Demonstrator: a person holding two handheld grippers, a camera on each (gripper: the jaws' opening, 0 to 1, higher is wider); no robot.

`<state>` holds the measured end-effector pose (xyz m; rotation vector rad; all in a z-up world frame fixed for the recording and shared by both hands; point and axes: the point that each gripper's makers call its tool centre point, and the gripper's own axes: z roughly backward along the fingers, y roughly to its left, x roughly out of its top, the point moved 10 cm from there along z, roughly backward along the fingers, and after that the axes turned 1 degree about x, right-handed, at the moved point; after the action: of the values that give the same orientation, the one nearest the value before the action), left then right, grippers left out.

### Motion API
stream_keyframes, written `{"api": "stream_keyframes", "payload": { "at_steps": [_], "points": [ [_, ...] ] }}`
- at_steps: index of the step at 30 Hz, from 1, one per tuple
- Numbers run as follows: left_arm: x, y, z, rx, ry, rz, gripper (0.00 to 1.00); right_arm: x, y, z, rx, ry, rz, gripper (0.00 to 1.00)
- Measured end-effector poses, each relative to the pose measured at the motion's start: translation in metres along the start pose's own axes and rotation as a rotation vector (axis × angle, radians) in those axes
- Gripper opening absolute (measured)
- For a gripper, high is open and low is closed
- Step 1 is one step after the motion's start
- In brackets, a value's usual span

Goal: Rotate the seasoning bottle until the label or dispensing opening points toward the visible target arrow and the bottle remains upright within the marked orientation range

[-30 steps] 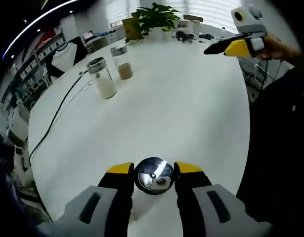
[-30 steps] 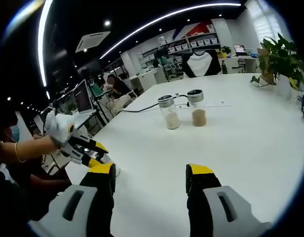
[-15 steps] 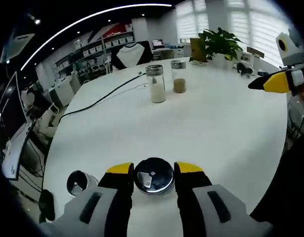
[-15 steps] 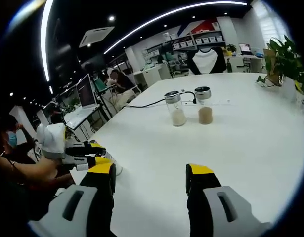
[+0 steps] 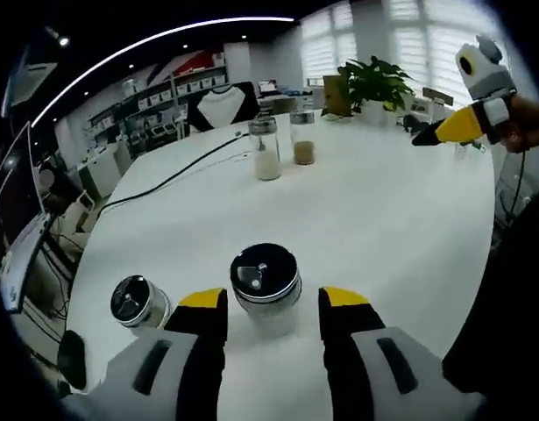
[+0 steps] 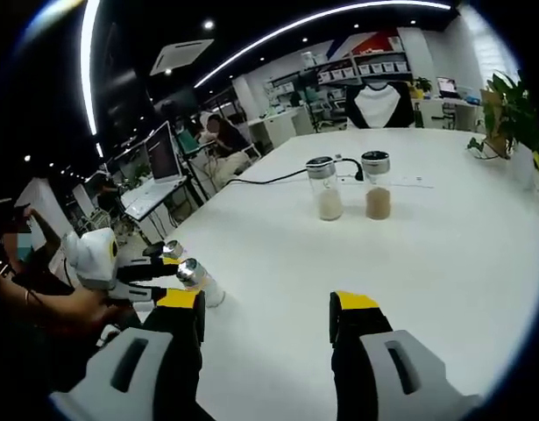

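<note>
White round desk (image 5: 374, 219) carries an upright clear glass seasoning bottle with a black-and-silver lid (image 5: 265, 282), standing just ahead of the left gripper (image 5: 269, 305), between its parted fingers; the right gripper (image 6: 265, 311), fingers apart and empty, is farther from the bottle

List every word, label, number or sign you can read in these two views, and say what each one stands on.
No text is readable.
Nearest seasoning bottle, between the left tongs: no label legible.
Bottle beside it: none legible.
Two far bottles: none legible.
Red-and-blue wall sign: too blurred.
Shelf boxes: too small.
No target arrow can be made out on the white table.
</note>
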<state>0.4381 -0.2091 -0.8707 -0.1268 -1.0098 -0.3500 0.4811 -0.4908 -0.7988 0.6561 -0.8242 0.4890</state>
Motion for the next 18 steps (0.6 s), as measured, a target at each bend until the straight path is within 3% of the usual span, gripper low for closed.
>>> {"api": "stream_keyframes", "payload": {
  "at_steps": [1,3,6,11,14,18],
  "points": [
    [0.001,0.001,0.000,0.008,-0.033,0.001,0.41,0.000,0.000,0.000,0.002,0.004,0.003,0.56],
    [-0.003,0.008,-0.003,-0.012,-0.014,-0.012,0.41,0.001,0.001,0.000,0.004,0.013,0.013,0.56],
    [-0.007,0.015,-0.013,-0.092,-0.055,-0.010,0.42,0.005,0.004,-0.001,0.010,0.025,0.030,0.56],
    [-0.005,0.013,-0.018,-0.168,-0.049,-0.039,0.36,0.011,0.006,-0.004,0.021,0.032,0.052,0.56],
    [-0.002,0.010,-0.020,-0.126,-0.054,-0.022,0.36,0.014,0.007,-0.004,0.017,0.025,0.059,0.56],
    [-0.004,0.007,-0.022,0.047,-0.057,0.053,0.35,0.014,0.009,-0.005,0.018,0.023,0.052,0.56]
  ]
}}
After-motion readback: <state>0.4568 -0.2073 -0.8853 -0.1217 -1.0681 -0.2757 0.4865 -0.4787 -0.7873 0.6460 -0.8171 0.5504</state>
